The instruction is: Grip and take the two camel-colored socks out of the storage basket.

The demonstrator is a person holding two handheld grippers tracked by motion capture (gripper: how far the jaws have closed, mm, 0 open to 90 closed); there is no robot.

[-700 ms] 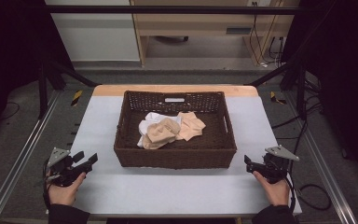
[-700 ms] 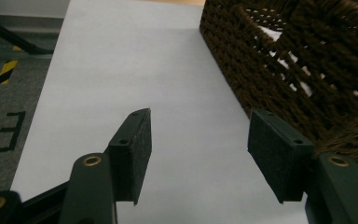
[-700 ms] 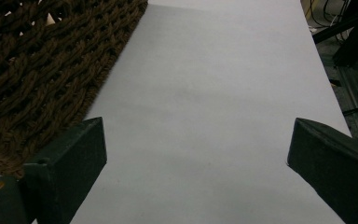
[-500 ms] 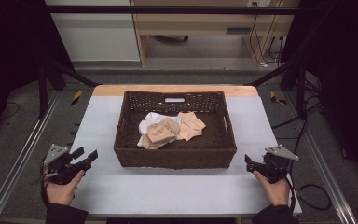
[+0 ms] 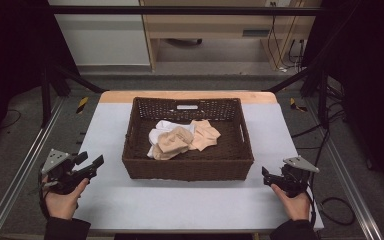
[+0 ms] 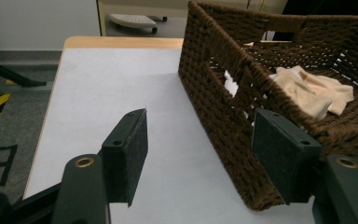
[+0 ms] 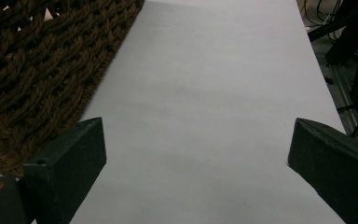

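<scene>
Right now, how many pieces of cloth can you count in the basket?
3 show in the basket: a white cloth at left, a tan cloth partly on top of it, and a peach cloth at right. More may be hidden underneath.

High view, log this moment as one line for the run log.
left gripper: open, empty | right gripper: open, empty | dark brown woven wicker basket: mid-table, between grippers | white and beige socks: piled inside, untouched

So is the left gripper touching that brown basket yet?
Apart. In the high view, bare table shows between the left gripper and the basket.
</scene>
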